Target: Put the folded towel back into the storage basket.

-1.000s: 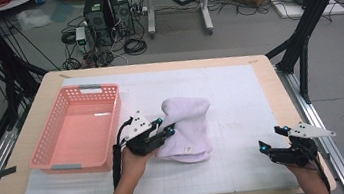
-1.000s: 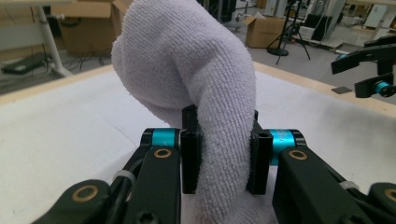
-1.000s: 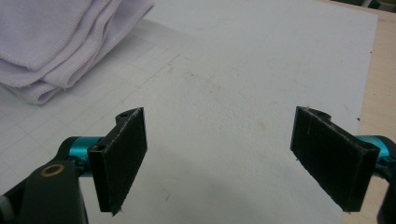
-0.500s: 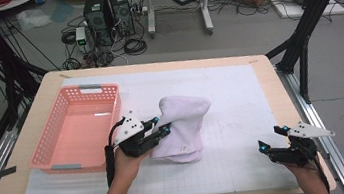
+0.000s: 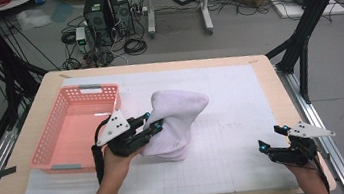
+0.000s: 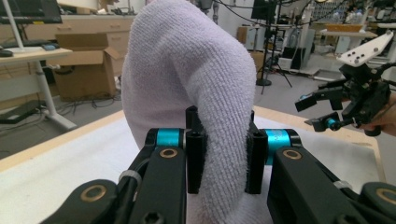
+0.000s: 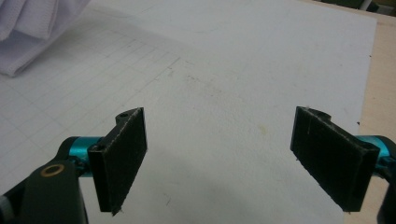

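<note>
The wooden table point(image 5: 256, 63) carries a white gridded mat point(image 5: 233, 119), and on the mat's left part stands a pink plastic basket point(image 5: 71, 133), its floor bare. Just to the right of the basket a white folded towel point(image 5: 176, 121) is bunched up and partly raised, its lower folds on the mat. The left gripper point(image 5: 151, 125) comes at the towel from the basket side; in the left gripper view a thick fold of the terry cloth point(image 6: 219, 140) runs straight down between the two black pads, which press on it from both sides, so the jaws are drawn in narrow and clamped on the cloth, having just been closing on it. The right gripper point(image 5: 271, 139) hovers well apart, over the mat's near right corner; in its own view its pads point(image 7: 119, 156) stand wide with only bare mat between them, the towel's edge point(image 7: 28, 32) far off at the upper left. No writing or label can be read on the towel, basket or mat.
</note>
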`<state>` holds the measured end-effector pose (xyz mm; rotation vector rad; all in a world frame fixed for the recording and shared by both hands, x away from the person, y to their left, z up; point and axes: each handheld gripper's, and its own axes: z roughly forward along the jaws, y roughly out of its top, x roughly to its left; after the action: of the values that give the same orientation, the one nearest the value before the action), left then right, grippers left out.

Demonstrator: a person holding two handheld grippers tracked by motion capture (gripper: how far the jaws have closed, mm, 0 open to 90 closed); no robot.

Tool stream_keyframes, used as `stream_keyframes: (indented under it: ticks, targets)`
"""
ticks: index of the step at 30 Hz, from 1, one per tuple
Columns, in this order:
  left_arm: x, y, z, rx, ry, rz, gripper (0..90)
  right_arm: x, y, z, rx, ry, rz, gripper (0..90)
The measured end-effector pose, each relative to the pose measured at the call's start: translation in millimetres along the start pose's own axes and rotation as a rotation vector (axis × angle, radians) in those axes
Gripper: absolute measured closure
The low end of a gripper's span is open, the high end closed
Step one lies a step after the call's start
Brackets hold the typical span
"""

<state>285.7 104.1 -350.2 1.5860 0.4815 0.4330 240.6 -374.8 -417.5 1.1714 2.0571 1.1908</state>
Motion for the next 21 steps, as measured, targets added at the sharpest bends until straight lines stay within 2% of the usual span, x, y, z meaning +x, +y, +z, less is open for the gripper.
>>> stream_keyframes:
  ticks: [6,11,21]
  targets:
    - [6.7,6.0,-14.7,-0.014,0.021,0.011,76.1,-0.3,1.0,0.1,-0.002,0.0,0.0,17.7]
    - [12.5,8.5,-26.2,-0.025,0.04,0.002,76.1,-0.4,1.2,1.0,0.0,0.001,0.001,17.6]
    - [20.7,25.9,-44.1,-0.043,0.056,0.037,76.2,-0.5,2.0,1.2,-0.003,-0.001,0.002,17.6]
